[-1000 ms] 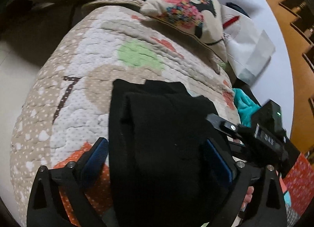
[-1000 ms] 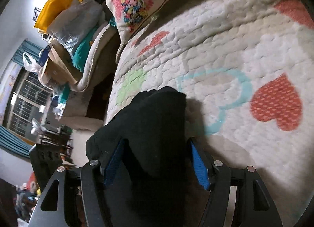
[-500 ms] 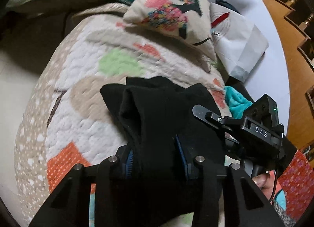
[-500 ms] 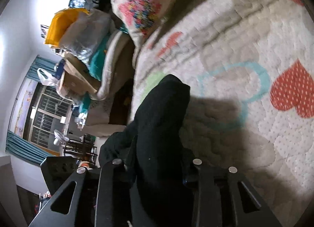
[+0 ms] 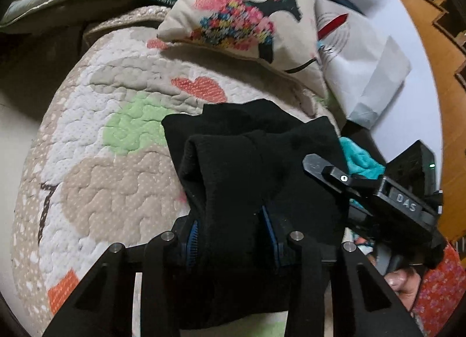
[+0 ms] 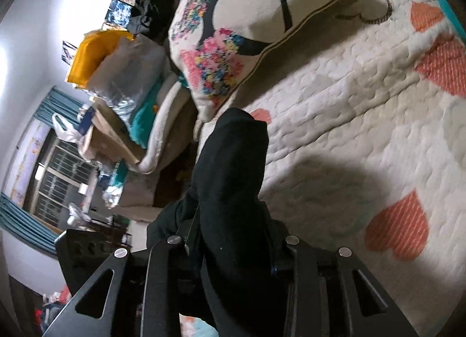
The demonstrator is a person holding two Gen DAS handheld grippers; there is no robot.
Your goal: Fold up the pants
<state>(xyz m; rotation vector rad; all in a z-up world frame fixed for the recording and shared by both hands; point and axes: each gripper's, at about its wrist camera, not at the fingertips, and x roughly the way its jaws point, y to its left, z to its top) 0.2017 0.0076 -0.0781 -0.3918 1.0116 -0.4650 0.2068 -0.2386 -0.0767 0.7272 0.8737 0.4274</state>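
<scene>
The plain black knit pants (image 5: pixel 250 168) carry no pattern; the black plastic left gripper (image 5: pixel 233 232) shows blue ribbed pads (image 5: pixel 192 235) on its jaws, and the black right gripper (image 6: pixel 230 246) is dark throughout; the quilted cotton bedspread (image 5: pixel 96 191) is cream and beige with fine white dots, coral-orange hearts, a lime-green patch and a thin brown line; the cream square cushion (image 5: pixel 247 13) bears a black silhouette figure filled with pink, blue and yellow flowers; the white paper bag (image 5: pixel 370 68) has a red stroke; the crumpled cloth (image 5: pixel 361 162) is teal; the yellow plastic bag (image 6: pixel 93 54) is plain; the window curtains (image 6: pixel 20 220) are teal-blue.
</scene>
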